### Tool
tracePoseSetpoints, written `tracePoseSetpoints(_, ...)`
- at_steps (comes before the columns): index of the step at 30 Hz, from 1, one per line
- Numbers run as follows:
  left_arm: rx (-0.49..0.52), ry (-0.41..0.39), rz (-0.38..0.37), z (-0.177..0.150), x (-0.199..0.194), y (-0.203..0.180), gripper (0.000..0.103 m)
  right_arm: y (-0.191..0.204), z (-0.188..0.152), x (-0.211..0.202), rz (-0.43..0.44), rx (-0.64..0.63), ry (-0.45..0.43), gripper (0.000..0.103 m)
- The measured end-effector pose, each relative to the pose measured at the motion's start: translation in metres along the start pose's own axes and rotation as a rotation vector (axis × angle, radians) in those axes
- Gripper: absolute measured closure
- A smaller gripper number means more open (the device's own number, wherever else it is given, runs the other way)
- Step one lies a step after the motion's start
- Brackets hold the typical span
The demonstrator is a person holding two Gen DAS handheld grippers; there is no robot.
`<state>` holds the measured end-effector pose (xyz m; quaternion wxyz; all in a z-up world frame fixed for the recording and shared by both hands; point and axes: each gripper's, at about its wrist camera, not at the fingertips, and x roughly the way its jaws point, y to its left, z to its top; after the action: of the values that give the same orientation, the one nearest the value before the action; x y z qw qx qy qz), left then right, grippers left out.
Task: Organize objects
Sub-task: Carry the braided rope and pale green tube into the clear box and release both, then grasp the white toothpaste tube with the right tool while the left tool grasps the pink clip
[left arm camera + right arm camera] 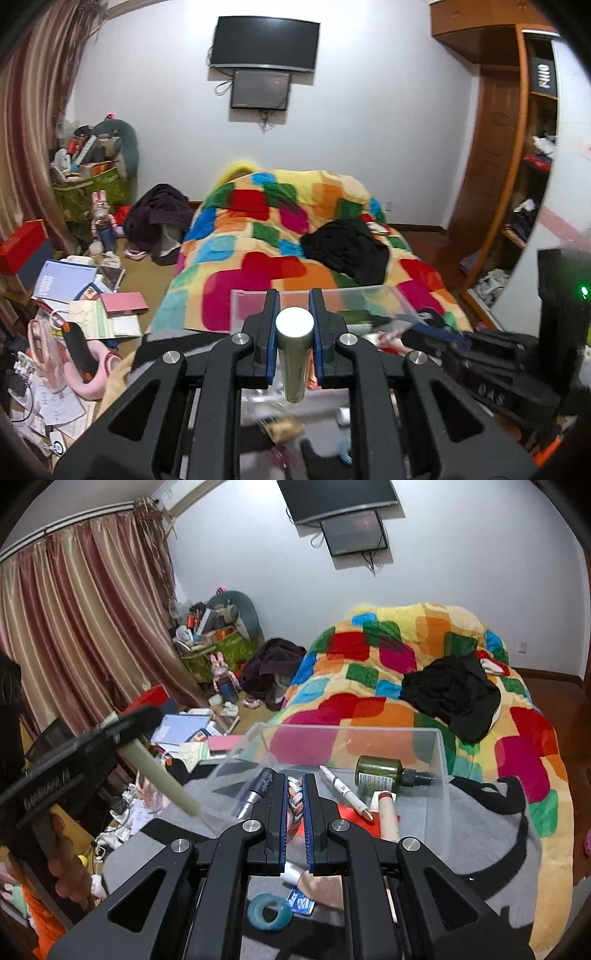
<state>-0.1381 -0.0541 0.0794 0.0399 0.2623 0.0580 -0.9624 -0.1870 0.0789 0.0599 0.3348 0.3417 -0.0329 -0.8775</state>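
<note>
Bedroom clutter surrounds the bin — left gripper clamps a tube, right gripper pinches a braided band, both likely bin-bound.

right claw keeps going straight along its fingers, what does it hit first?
Probably the clear plastic bin: the right claw, shut on a braided band, points at its floor near the white pen. Depth is unclear.

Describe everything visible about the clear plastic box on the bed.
The clear plastic box is an open-topped, see-through rectangular bin with thin rigid-looking walls. It sits upright on grey fabric beside the patchwork blanket. Lying inside are a dark green bottle, a white pen, a pinkish tube and a silver-purple tube. The right gripper hangs near its front edge.
</note>
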Motion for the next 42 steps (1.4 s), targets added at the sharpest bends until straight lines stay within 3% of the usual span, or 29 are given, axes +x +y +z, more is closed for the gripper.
tracePoseSetpoints(5,0.034,0.049,0.084,-0.007,0.042,-0.001,0.088,-0.019,-0.006,0.027,-0.016,0.043,0.067,0.096)
tracePoseSetpoints(12,0.04,0.166,0.028,-0.03,0.073,-0.016,0.087,-0.04,-0.013,0.036,-0.128,0.041,0.133,0.095)
tracePoseSetpoints(14,0.034,0.175,-0.011,-0.032,0.07,-0.019,0.081,-0.046,-0.013,0.033,-0.124,0.055,0.143,0.09)
tracePoseSetpoints(18,0.038,0.143,-0.058,-0.03,0.051,-0.027,0.065,-0.043,-0.012,0.016,-0.142,0.036,0.101,0.069)
tracePoseSetpoints(28,0.048,0.068,-0.101,-0.029,0.0,-0.029,0.041,-0.017,-0.019,-0.03,-0.182,-0.062,0.005,0.053)
tracePoseSetpoints(35,0.034,0.095,-0.079,-0.047,-0.011,-0.015,0.037,-0.007,-0.035,-0.045,-0.195,-0.097,0.003,0.051)
tracePoseSetpoints(42,-0.01,0.205,-0.054,-0.081,0.005,0.008,0.037,-0.008,-0.058,-0.043,-0.223,-0.108,0.045,0.049)
